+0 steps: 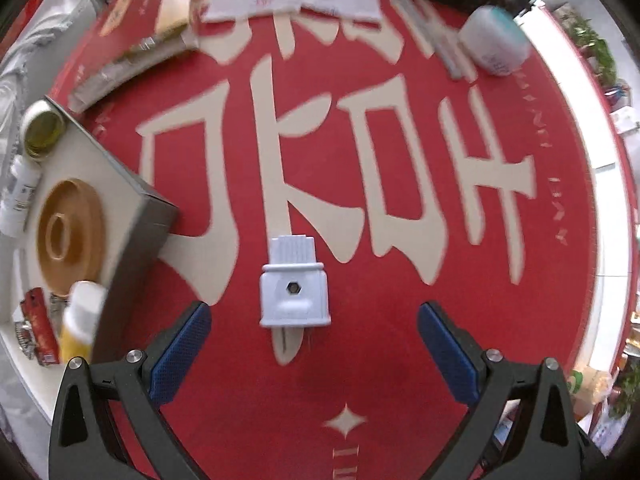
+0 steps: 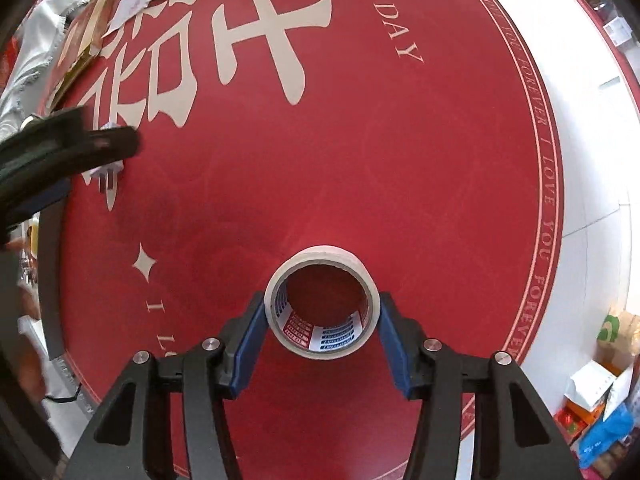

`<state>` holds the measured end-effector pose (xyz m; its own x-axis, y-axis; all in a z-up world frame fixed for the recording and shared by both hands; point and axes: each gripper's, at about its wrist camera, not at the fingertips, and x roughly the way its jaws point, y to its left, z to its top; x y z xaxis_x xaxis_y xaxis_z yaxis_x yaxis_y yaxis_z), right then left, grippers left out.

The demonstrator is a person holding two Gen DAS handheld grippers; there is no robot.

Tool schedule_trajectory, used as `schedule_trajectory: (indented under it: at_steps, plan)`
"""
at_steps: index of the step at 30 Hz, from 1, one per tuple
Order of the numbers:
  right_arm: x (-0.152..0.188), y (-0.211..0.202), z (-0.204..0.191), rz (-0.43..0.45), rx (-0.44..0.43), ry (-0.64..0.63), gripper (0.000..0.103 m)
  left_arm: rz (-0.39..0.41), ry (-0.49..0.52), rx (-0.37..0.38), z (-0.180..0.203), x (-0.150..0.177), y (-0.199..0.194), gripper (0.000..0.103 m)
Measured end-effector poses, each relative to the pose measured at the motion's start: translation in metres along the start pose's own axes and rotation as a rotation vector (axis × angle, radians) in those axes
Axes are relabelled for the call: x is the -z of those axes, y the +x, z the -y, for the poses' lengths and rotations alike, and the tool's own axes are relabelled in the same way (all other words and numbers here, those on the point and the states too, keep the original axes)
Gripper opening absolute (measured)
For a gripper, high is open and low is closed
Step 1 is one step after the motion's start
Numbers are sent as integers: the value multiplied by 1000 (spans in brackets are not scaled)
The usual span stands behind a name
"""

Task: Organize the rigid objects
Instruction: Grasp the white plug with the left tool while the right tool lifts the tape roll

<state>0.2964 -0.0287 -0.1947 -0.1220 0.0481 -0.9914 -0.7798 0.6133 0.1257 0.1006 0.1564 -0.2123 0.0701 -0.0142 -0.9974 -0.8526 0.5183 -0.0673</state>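
While right claw (image 2: pixel 322 330) grips tape roll (image 2: pixel 322 300), plug (image 1: pixel 295 280) left-view only

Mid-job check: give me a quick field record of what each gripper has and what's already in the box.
surface: round red mat with cream lettering
left gripper: open, pointing down over a white plug adapter, pads not touching it
right gripper: blue pads against both sides of a roll of masking tape
box: grey-walled, at the mat's left edge
box contents: tan ring-shaped dish, yellow and white tube, red packet
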Motion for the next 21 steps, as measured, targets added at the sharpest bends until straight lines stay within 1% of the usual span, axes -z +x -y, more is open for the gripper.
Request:
schedule_trajectory:
  at_steps: [1, 2, 6, 7, 9, 10, 12, 13, 14, 15, 16, 17, 18, 21]
  plan:
    - [-1, 1, 2, -6, -2, 2, 55, 2, 4, -36, 3, -1, 4, 103]
    - [12, 2, -9, -12, -3, 4, 55, 19, 15, -40, 5, -1, 4, 103]
    - [14, 5, -6, -11, -2, 6, 56, 41, 6, -39, 9, -3, 5, 103]
    - [14, 8, 2, -11, 2, -2, 57, 43, -4, -40, 8, -3, 5, 103]
    - [14, 8, 1, -17, 4, -23, 59, 39, -19, -40, 7, -3, 5, 103]
    - [9, 8, -2, -23, 10, -32, 59, 34, -15, -42, 11, -5, 5, 103]
    - [16, 18, -16, -32, 13, -43, 59, 16, 2, -39, 12, -6, 6, 102]
    - [10, 24, -24, -36, 5, -36, 57, 19, 14, -38, 16, -11, 6, 96]
    - [11, 25, -23, -34, -14, -26, 56, 26, 26, -38, 16, -12, 1, 85]
    - [12, 23, -21, -31, -28, -20, 55, 43, 55, -35, 22, -12, -4, 77]
    - [12, 20, -19, -26, -29, -21, 55, 53, 75, -33, 26, -11, -8, 57]
    - [13, 17, -19, -20, -27, -27, 55, 61, 107, -29, 31, -11, -11, 34]
    - [14, 14, -19, -13, -29, -34, 55, 57, 125, -20, 33, -11, -12, 34]
    - [19, 8, -19, -3, -24, -44, 55, 32, 133, 20, 34, -10, -13, 34]
